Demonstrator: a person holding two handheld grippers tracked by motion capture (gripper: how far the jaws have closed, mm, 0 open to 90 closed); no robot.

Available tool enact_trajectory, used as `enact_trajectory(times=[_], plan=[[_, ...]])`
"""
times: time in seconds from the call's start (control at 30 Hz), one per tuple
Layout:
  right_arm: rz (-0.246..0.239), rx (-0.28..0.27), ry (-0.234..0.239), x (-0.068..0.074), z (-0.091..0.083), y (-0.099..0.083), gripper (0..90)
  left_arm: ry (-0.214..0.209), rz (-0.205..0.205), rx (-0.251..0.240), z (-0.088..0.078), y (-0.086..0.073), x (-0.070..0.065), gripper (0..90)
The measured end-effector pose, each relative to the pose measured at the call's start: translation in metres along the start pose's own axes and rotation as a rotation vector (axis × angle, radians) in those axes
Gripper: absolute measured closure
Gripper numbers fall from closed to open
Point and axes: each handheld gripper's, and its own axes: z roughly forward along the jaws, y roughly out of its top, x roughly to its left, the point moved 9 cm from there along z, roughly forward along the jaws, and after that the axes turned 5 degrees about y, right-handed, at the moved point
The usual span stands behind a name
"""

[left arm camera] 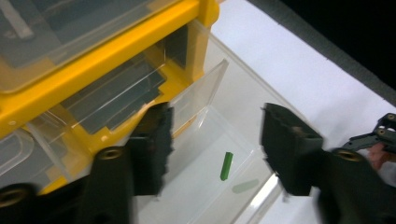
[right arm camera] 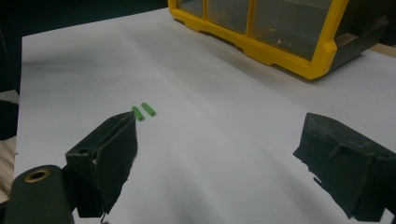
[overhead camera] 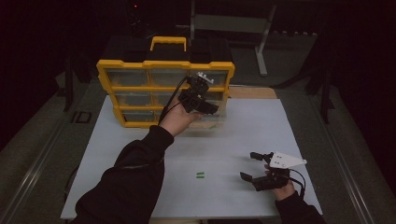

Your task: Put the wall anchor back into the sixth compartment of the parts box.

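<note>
My left gripper hovers open above a clear drawer pulled out of the lower right of a yellow organiser. A small green peg lies on the drawer's floor below the jaws, untouched by either pad. My right gripper rests open near the front right of the white sheet, with nothing between its jaws. Two small green pegs lie side by side on the sheet, a little to the left of the right gripper.
The yellow organiser with its clear drawers and handle stands at the back of the sheet. A wooden board pokes out beside it on the right. Dark floor and metal frame legs surround the table.
</note>
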Motion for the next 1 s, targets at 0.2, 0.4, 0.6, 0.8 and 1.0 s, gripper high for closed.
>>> enact_trajectory(times=[0.2, 0.4, 0.6, 0.8, 1.0], plan=[[0.001, 0.0, 0.0, 0.0, 0.0, 0.0, 12.0, 0.001, 0.038, -0.005, -0.007, -0.005, -0.001, 14.1], [0.0, 0.0, -0.002, 0.0, 0.0, 0.0, 12.0, -0.002, 0.038, -0.018, -0.015, -0.01, 0.002, 1.2], [0.0, -0.001, -0.002, 0.0, 0.0, 0.001, 12.0, -0.013, 0.032, -0.027, -0.024, -0.018, 0.008, 0.0], [0.0, 0.0, -0.001, 0.0, 0.0, 0.001, 12.0, -0.012, 0.021, -0.046, -0.034, -0.027, 0.015, 0.0], [-0.001, 0.0, -0.002, 0.001, 0.0, 0.001, 12.0, -0.008, 0.01, -0.049, -0.04, -0.038, 0.021, 0.0]])
